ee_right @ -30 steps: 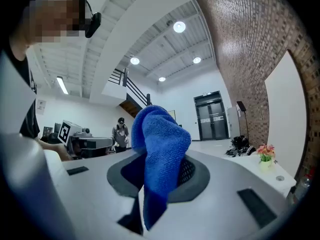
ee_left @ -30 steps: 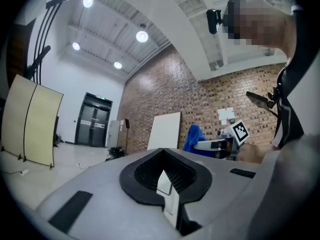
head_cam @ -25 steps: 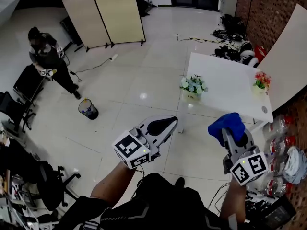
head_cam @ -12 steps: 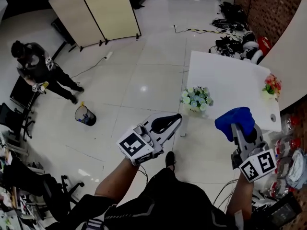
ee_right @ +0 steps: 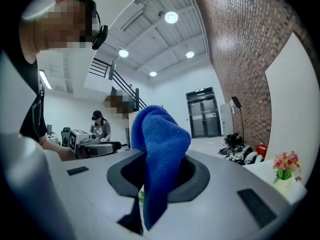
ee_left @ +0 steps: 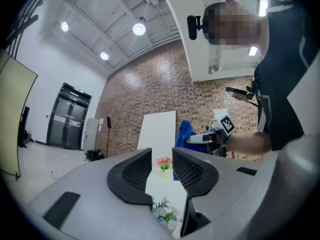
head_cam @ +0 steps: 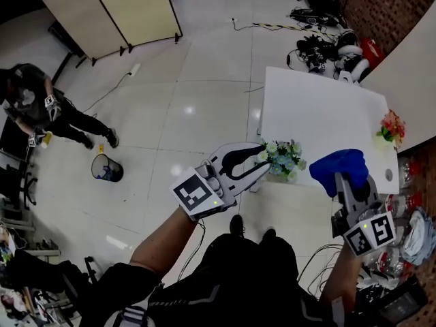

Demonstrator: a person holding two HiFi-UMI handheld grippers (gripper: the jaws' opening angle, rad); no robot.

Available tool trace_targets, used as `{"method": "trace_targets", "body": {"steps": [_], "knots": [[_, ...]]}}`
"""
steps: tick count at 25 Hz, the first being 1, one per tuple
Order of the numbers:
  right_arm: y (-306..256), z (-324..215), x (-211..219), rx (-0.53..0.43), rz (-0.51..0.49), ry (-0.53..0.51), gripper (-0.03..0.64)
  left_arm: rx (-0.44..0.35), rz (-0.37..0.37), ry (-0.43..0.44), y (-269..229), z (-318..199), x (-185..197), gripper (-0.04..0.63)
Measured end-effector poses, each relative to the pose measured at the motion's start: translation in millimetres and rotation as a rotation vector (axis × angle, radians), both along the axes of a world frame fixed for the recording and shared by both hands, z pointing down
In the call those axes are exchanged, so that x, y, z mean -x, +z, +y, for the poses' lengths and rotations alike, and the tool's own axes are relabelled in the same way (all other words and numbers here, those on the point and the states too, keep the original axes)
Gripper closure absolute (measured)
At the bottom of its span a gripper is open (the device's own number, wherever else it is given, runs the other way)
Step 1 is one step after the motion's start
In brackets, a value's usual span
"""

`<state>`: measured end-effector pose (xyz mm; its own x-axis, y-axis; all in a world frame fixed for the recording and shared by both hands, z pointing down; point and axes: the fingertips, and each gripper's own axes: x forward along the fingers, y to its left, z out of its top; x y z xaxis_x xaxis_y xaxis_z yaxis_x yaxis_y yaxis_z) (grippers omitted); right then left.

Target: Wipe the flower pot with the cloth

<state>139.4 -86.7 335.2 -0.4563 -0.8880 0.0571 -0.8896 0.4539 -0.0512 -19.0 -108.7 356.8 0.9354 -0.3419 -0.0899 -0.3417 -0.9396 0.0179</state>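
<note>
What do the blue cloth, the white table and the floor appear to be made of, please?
The blue cloth looks like soft, napped fabric, likely microfibre: fuzzy weave, limp folds. The white table looks like smooth, matt board, perhaps laminate: a flat, even surface. The floor looks like glossy pale tiles, probably ceramic or stone: joint lines and a sheen show.

floor: pale glossy tiles [head_cam: 197, 107] | upper left: beige folding screen [head_cam: 112, 12], upright | left edge: a person in dark clothes [head_cam: 34, 111], bent forward; black waste bin [head_cam: 107, 168] near their feet, not touching | upper right: heap of cables and gear [head_cam: 320, 43] on the floor; brick wall [head_cam: 381, 5] beside it | right: white table [head_cam: 320, 107], just below that heap
</note>
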Motion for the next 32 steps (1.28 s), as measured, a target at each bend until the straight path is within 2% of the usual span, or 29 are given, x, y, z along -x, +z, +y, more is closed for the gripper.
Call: {"method": "trace_targets", "body": {"steps": [2,4,6,9,13,17,19,22,25,32], "knots": [[5,-13,-10,0.009,-0.005,-0.005,0.540,0.000,-0.008,0.039,4,-9,-13,0.407],[5,-26,-18,0.012,-0.013,-0.019,0.540,-0.014,-0.030,0.079,6,-15,-27,0.249],[2,-35,-24,0.009,-0.010,-0.042,0.540,-0.018,-0.054,0.094,12,-18,-34,0.222],[-7,-45,-32,-0.012,-0.014,-0.075,0.540,-0.017,-0.144,0.095,36,-24,-42,0.148],[4,-63,-40,-0.002,0.008,-0.107,0.540,0.056,-0.192,0.126,86,-39,-47,0.006],[26,-79,-38,0.009,-0.031,-0.110,0.540,0.038,-0.240,0.159,142,-51,-52,0.000],[44,-84,-37,0.012,-0.017,-0.106,0.540,0.033,-0.247,0.175,173,-53,-52,0.000],[79,-85,-43,0.031,0.033,-0.081,0.540,0.079,-0.236,0.181,221,-55,-46,0.000],[104,-89,-41,0.042,0.054,-0.074,0.540,0.106,-0.235,0.153,261,-71,-39,-0.001],[132,-97,-47,0.051,0.076,-0.051,0.540,0.086,-0.219,0.202,308,-85,-61,0.000]]}}
